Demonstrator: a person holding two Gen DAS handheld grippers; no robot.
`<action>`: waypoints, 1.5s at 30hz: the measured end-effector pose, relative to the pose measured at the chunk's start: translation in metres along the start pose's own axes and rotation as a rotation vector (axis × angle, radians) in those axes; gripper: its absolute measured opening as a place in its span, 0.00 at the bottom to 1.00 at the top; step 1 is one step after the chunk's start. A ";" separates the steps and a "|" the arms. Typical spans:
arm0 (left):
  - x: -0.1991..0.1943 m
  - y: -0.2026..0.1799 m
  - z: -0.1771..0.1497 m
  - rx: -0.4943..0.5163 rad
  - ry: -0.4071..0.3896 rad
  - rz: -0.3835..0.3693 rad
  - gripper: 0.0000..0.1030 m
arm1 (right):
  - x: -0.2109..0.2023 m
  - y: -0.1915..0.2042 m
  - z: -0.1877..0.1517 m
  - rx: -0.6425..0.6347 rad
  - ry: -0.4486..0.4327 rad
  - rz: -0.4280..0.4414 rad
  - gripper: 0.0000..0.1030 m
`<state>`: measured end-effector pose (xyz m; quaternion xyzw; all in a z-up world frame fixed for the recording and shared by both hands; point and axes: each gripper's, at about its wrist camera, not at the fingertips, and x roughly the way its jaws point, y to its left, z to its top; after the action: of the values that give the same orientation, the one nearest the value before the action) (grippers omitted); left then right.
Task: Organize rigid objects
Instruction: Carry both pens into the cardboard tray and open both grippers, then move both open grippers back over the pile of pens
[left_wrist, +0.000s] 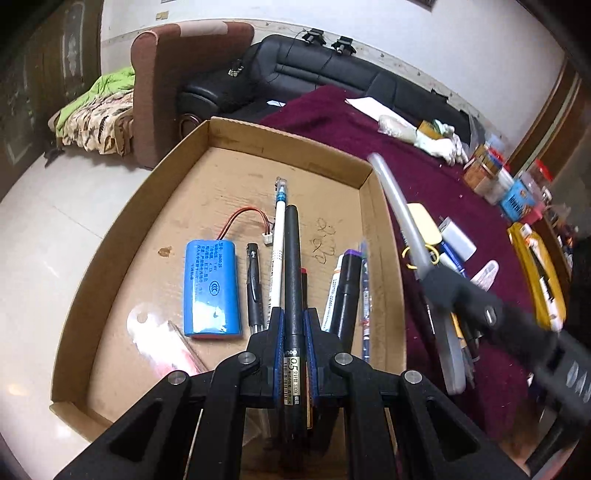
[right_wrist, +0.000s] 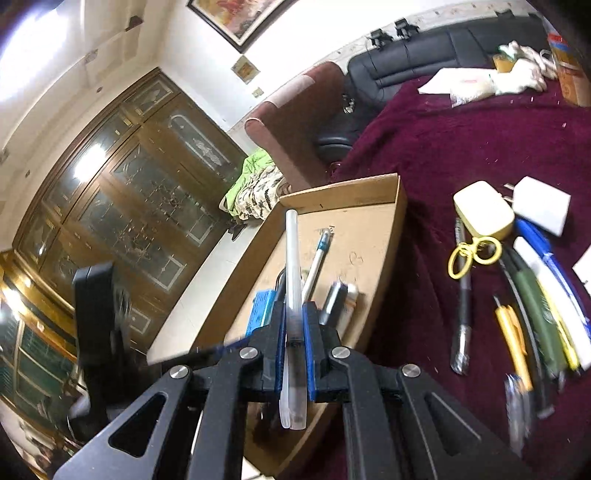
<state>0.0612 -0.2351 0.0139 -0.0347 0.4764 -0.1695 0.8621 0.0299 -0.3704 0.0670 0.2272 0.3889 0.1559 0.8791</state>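
My left gripper (left_wrist: 293, 319) is shut on a black pen (left_wrist: 291, 258) that points forward above the cardboard box (left_wrist: 229, 192). In the box lie a blue battery pack (left_wrist: 211, 288), a white pen (left_wrist: 279, 236), a short black pen (left_wrist: 253, 284) and markers (left_wrist: 345, 291). My right gripper (right_wrist: 294, 314) is shut on a translucent white pen (right_wrist: 292, 258), held over the box's (right_wrist: 400, 206) near right side. From the left wrist view that same gripper (left_wrist: 443, 288) shows at the right, its translucent pen (left_wrist: 397, 203) sticking up over the box wall.
On the maroon cloth (right_wrist: 461, 140) right of the box lie several pens (right_wrist: 535, 317), a black pen (right_wrist: 463, 317), a yellow charger (right_wrist: 484, 212), a white adapter (right_wrist: 543, 205) and yellow rings (right_wrist: 474, 254). Jars (left_wrist: 487, 170) stand at the back right. A black sofa (left_wrist: 332, 70) stands behind.
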 end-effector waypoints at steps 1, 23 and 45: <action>0.002 0.000 0.000 0.005 0.005 0.009 0.10 | 0.006 -0.002 0.003 0.016 0.007 0.001 0.09; -0.003 0.008 -0.007 0.030 -0.062 0.056 0.53 | 0.035 -0.016 -0.003 0.047 0.042 -0.104 0.18; -0.063 -0.099 -0.058 0.179 -0.125 -0.064 0.71 | -0.117 -0.115 -0.065 0.040 -0.126 -0.244 0.46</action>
<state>-0.0438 -0.3017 0.0554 0.0169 0.4031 -0.2361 0.8840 -0.0838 -0.5026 0.0396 0.2053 0.3607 0.0256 0.9095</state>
